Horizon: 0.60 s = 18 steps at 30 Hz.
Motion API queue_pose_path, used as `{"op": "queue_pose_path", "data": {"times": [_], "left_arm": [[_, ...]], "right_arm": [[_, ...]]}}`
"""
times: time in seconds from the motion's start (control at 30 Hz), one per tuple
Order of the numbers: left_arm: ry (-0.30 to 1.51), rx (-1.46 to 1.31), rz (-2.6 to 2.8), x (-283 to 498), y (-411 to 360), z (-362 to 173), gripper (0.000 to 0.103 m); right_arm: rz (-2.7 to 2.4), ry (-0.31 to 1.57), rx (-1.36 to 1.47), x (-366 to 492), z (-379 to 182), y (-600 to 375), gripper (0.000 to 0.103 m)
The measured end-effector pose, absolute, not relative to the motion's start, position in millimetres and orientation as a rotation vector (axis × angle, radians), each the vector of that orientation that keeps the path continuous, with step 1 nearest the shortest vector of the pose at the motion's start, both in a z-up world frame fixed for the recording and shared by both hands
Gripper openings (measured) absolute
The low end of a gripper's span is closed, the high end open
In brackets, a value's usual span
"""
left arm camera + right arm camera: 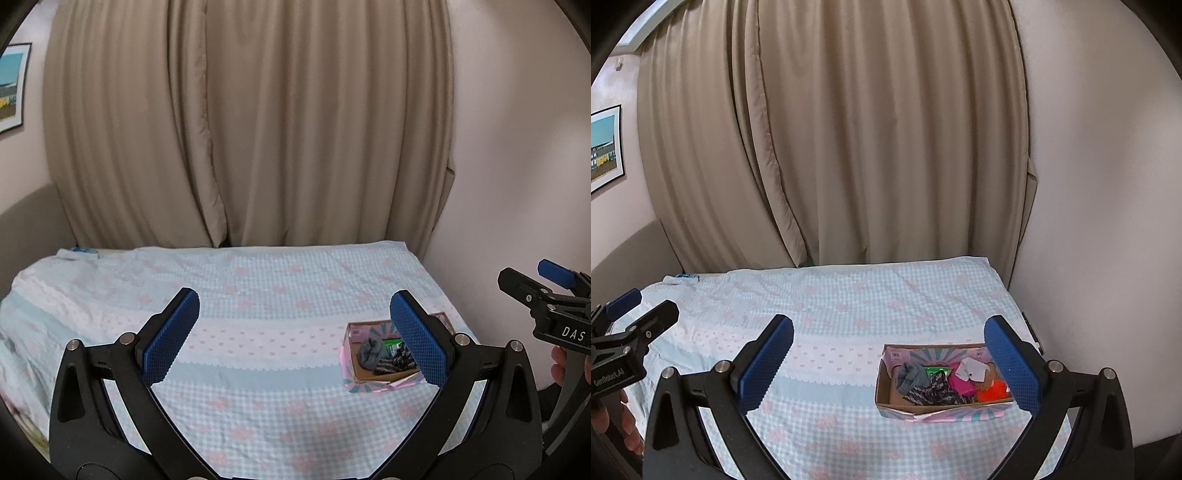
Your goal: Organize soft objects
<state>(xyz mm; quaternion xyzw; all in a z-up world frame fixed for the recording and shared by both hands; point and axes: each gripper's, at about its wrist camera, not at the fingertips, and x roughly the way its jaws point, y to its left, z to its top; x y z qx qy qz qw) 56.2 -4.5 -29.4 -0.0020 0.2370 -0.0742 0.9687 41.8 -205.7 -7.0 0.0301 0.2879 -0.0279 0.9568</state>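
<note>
A small cardboard box [881, 384] with a pink and teal printed outside rests on the bed, toward its right side. Inside lie a grey sock [909, 374], a green packet [932, 370], a dark patterned cloth [932, 396], a pink item [960, 383], a white cloth [971, 369] and an orange fluffy piece [993, 393]. My right gripper [889, 323] hovers open above the bed, its right finger covering the box's right end. My left gripper [295, 299] is open too, with nothing between its fingers; its right finger hides part of the box [349, 354].
The bed [258, 288] has a blue gingham sheet with pink bows. Beige curtains [849, 147] hang behind it and a plain wall [1108, 221] runs along its right side. A framed picture [13, 85] hangs on the left wall. A hand [628, 424] holds the left gripper's handle.
</note>
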Motion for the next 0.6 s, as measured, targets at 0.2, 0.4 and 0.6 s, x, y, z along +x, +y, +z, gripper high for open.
{"op": "queue_pose_path", "data": {"times": [0.2, 0.4, 0.6], "left_arm": [[0.472, -0.001, -0.160, 55.5, -5.3, -26.3, 0.103], [0.464, 0.004, -0.160, 54.4, -9.2, -24.8, 0.103], [0.462, 0.001, -0.156, 54.7, -9.5, -24.7, 0.103]], "right_arm": [[-0.057, 0.579, 0.067, 41.5, -4.6, -205.7, 0.103], [-0.058, 0.578, 0.065, 42.5, -2.5, -205.9, 0.103], [-0.055, 0.577, 0.064, 43.5, -2.1, -206.9, 0.103]]}}
